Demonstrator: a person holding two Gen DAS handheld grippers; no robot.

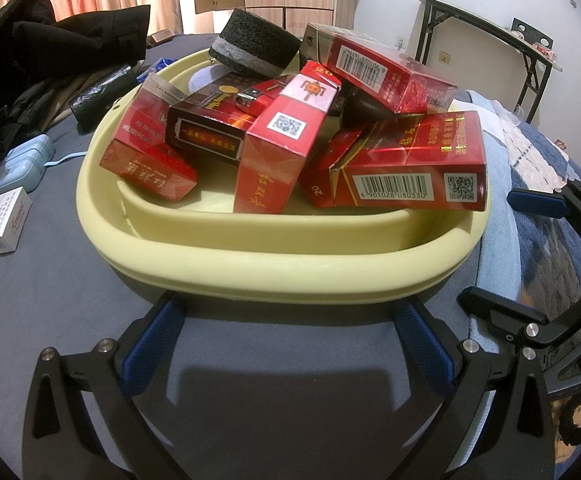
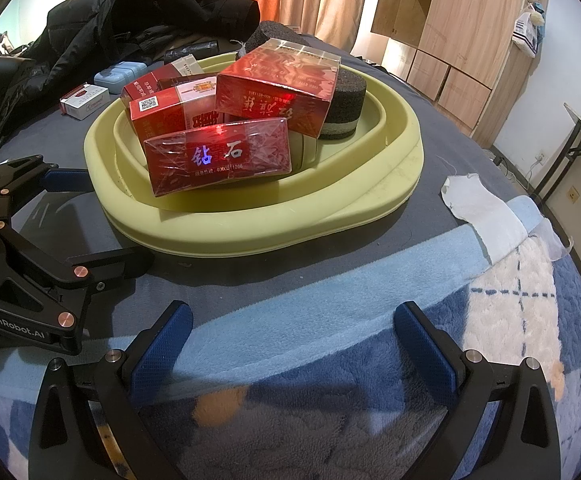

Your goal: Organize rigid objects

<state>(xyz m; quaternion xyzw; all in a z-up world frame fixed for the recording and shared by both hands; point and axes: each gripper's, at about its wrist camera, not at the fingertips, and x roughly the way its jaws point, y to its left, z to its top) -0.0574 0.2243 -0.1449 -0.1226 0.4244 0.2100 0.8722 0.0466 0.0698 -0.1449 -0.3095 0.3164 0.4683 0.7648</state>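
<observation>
A pale yellow basin (image 1: 250, 264) (image 2: 370, 208) sits on the grey bed cover. It holds several red cigarette packs (image 1: 406, 164) (image 2: 218, 160), a dark pack with a lighter (image 1: 246, 100) on it, and a black sponge roll (image 1: 256, 46) (image 2: 346, 104). My left gripper (image 1: 286, 336) is open and empty just before the basin's near rim. My right gripper (image 2: 294, 344) is open and empty, over the blue blanket short of the basin. Each gripper shows in the other's view, the right one (image 1: 530, 256) and the left one (image 2: 70, 224).
A white cigarette pack (image 1: 2, 222) (image 2: 84, 100) lies on the cover left of the basin, near a light blue case (image 1: 22, 162) (image 2: 120, 72). Black clothing (image 1: 50, 48) (image 2: 138, 8) is piled behind. A white cloth (image 2: 482, 208) lies to the right. A folding table (image 1: 490, 40) stands by the wall.
</observation>
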